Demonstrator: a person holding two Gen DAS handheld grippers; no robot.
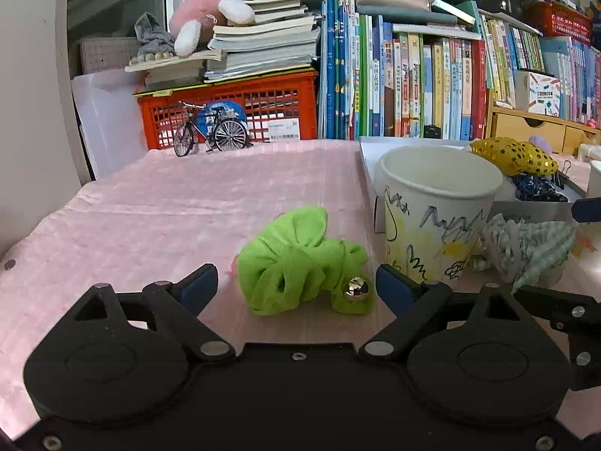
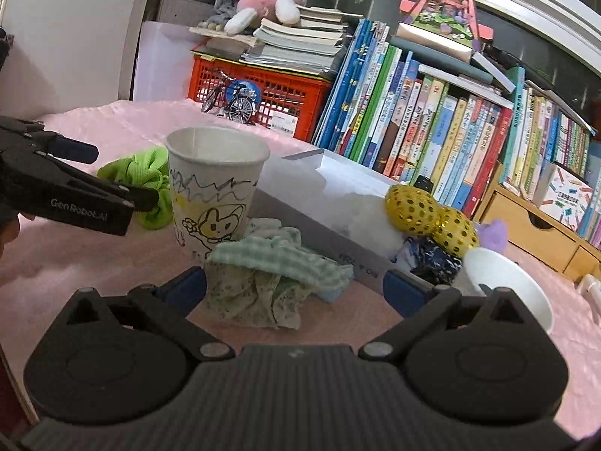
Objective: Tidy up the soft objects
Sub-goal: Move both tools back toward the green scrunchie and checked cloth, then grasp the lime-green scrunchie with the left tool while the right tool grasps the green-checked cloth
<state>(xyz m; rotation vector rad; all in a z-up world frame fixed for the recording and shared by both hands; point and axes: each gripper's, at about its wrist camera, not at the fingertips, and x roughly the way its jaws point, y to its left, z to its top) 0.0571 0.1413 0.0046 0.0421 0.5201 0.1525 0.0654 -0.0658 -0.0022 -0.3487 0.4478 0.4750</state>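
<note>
The left gripper (image 1: pixel 296 285) is standing wide open with nothing between its 2 blue-tipped fingers (image 1: pixel 201 282), and it is facing the green scrunchie (image 1: pixel 304 263), which is lying on the pink tablecloth (image 1: pixel 150 203) just ahead of the gap. A small metal bead (image 1: pixel 356 288) on the scrunchie is sitting close to the right-hand finger. The right gripper (image 2: pixel 295 287) is also spread wide and holding nothing; the checked pale-green scrunchie (image 2: pixel 270 274) is lying bunched between and just past its tips, touching or nearly touching the left one.

Judging by this, the step in hand is the approach to a pick: both tools are lining up on a soft item, neither is closing yet. The next move is probably calling for each gripper to push forward until the fabric sits well inside the fingers, then to close on a thick fold rather than a loose edge, since this material is likely to slip or trail.

The doodled paper cup (image 2: pixel 216 184) is standing upright between the 2 scrunchies, near both, and it looks light enough to tip if nudged. Behind it the grey box (image 2: pixel 338 206) is holding a gold sequined piece (image 2: pixel 432 218) and a dark blue one (image 2: pixel 432 259), so it is plausibly the destination. A white bowl (image 2: pixel 518 282) is sitting just beside the right finger. Further back, a model bicycle (image 1: pixel 210 131), a red crate (image 1: pixel 263 101) and rows of books (image 1: pixel 413 86) are lining the table's far edge, well apart from the work.
</note>
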